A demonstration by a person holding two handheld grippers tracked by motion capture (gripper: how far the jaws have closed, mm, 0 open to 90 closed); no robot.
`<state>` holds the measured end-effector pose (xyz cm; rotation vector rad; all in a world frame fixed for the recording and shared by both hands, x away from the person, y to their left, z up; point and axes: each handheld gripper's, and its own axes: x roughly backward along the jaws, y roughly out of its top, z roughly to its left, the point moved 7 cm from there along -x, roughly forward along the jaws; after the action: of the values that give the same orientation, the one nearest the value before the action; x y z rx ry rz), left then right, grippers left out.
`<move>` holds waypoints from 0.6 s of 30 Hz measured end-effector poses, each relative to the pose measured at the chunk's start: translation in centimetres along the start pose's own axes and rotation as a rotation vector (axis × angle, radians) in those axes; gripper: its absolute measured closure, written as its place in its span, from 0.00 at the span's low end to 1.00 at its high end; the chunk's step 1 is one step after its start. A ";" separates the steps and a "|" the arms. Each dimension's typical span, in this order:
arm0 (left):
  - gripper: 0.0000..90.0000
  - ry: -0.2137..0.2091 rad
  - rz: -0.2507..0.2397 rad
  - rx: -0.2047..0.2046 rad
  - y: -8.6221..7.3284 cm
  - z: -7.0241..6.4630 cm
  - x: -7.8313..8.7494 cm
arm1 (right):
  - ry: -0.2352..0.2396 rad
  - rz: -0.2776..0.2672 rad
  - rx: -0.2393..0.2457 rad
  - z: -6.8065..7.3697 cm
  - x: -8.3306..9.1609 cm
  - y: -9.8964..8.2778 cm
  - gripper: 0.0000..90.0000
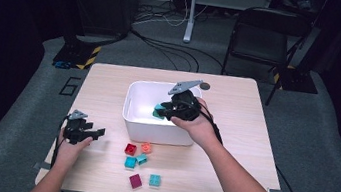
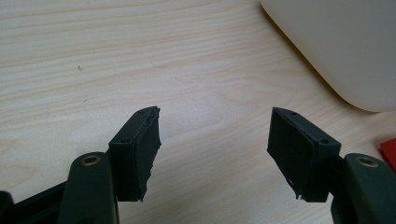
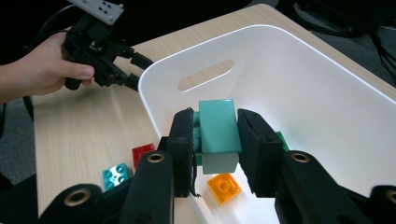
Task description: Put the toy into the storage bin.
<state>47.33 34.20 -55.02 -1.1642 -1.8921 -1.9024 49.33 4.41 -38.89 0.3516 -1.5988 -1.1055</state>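
Currently the teal brick [image 3: 215, 126] is clamped between the right gripper [image 3: 215, 140] jaws, above the white bin [image 1: 130, 115] (not yet released). Six bricks [image 1: 141, 165] remain on the table [image 1: 231, 150]; the left gripper [image 2: 215, 149] rests open, empty.

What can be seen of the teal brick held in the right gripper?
The teal brick is a smooth, glossy block that looks like plastic, with a paler underside. It is clamped between the two black jaws of the right gripper, which press on its two sides. It hangs over the open white bin, clear of the floor, where an orange brick lies. In the high view it shows at the gripper's tip.
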 end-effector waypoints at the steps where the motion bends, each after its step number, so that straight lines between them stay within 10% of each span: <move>1: 0.38 0.000 -0.001 0.000 0.0 0.0 0.0 | -0.003 -0.001 0.004 -0.2 -0.2 0.1 0.74; 18: 0.38 -0.004 -0.006 0.001 0.1 0.0 0.0 | -0.046 -0.004 -0.019 -3.1 -3.8 2.0 0.74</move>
<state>47.41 34.18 -55.00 -1.1646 -1.9005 -1.9040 54.01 6.72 -39.74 0.3193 -1.6274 -1.1381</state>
